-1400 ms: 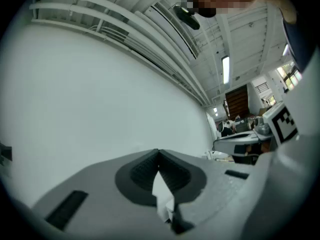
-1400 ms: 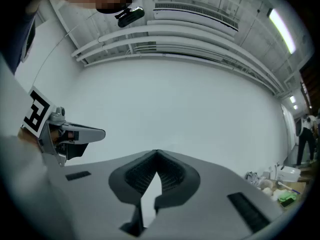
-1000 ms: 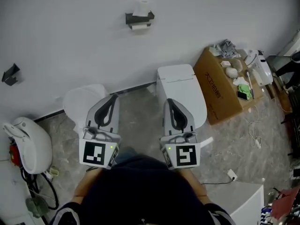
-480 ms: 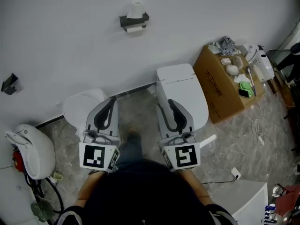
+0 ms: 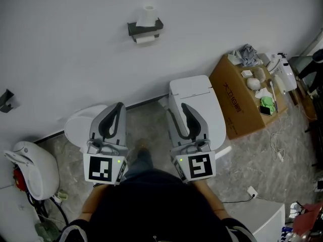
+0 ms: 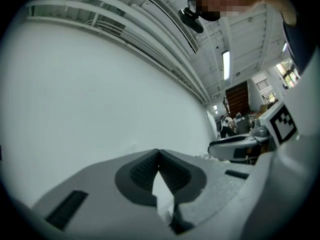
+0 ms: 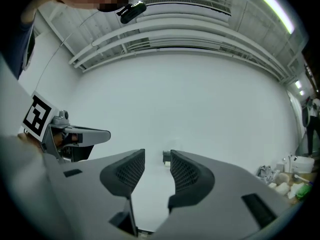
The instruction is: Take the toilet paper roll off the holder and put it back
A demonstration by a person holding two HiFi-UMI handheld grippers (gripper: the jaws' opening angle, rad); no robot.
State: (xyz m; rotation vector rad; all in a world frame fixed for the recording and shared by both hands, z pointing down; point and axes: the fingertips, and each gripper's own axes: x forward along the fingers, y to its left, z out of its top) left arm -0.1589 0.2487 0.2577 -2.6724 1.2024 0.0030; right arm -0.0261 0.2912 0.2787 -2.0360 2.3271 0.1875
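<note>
A white, cylindrical toilet paper roll is standing on a dark wall holder. The left claw is pressing its ribbed pads together, empty. The right claw has just been opening and is gripping nothing.

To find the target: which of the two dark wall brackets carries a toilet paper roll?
The bracket near the top middle of the head view: a white roll stands on it. The other bracket, at the left edge, carries none.

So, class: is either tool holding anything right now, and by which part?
Nothing is held. The left tool is shut on nothing; the right tool's jaws have just been opening, with nothing between them. The roll sits on its holder.
</note>
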